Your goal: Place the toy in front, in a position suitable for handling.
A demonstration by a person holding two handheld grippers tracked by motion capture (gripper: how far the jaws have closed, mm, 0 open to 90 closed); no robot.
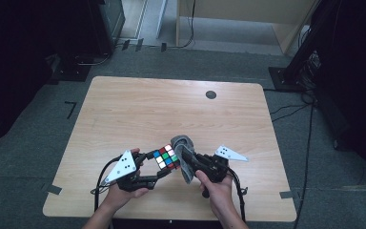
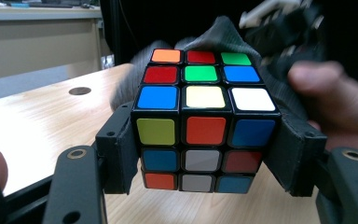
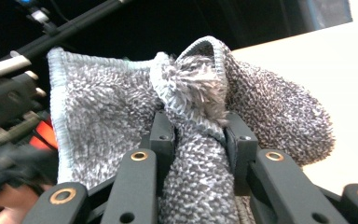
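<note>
The left tongs (image 2: 205, 154) clamp a scrambled puzzle cube (image 2: 204, 119) by its sides, holding it above the near edge of the counter (image 1: 124, 109). The right tongs (image 3: 199, 140) pinch a bunched grey cloth (image 3: 191, 116), which presses against the cube's far side.

Pale wooden rectangular table (image 1: 124, 109), rounded corners, stands on grey carpeted floor (image 1: 38, 138). Small round dark grommet (image 1: 211, 94) sits in tabletop near far edge, right of centre; same disc (image 2: 79, 90) shows in left gripper view. Strips of dark tape (image 1: 70, 108) mark carpet left of table. Black cable (image 1: 309, 143) runs along floor on right. Light wood panel furniture (image 1: 238, 12) stands beyond table. Black stand base (image 1: 286, 78) at far right.
</note>
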